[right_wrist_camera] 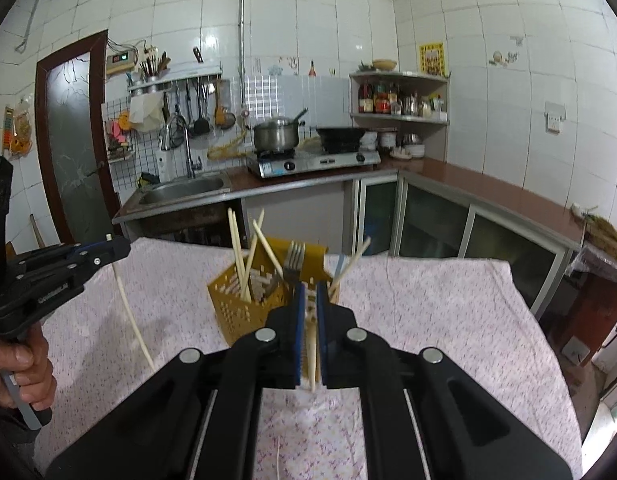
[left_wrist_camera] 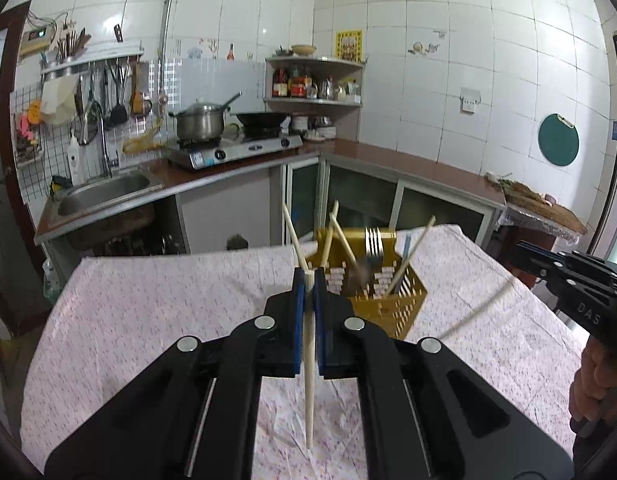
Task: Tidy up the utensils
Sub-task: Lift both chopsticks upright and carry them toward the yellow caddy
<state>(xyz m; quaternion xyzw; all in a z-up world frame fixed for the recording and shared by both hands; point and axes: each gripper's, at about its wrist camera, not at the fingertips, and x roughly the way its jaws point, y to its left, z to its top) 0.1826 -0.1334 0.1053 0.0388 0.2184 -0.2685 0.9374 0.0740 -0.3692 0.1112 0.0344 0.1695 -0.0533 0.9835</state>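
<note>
While clamping chopsticks (left_wrist_camera: 309, 356), both tongs (left_wrist_camera: 308, 280).

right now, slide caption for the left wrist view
Left gripper clamps a chopstick before the yellow utensil basket.

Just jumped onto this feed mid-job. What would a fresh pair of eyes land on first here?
Probably the yellow slotted utensil holder standing on the floral tablecloth, bristling with leaning chopsticks and an upright fork. Next, each gripper has its jaws shut on a pale chopstick: the left gripper holds one pointing down toward the cloth, and the right gripper pinches another just in front of the holder.
</note>
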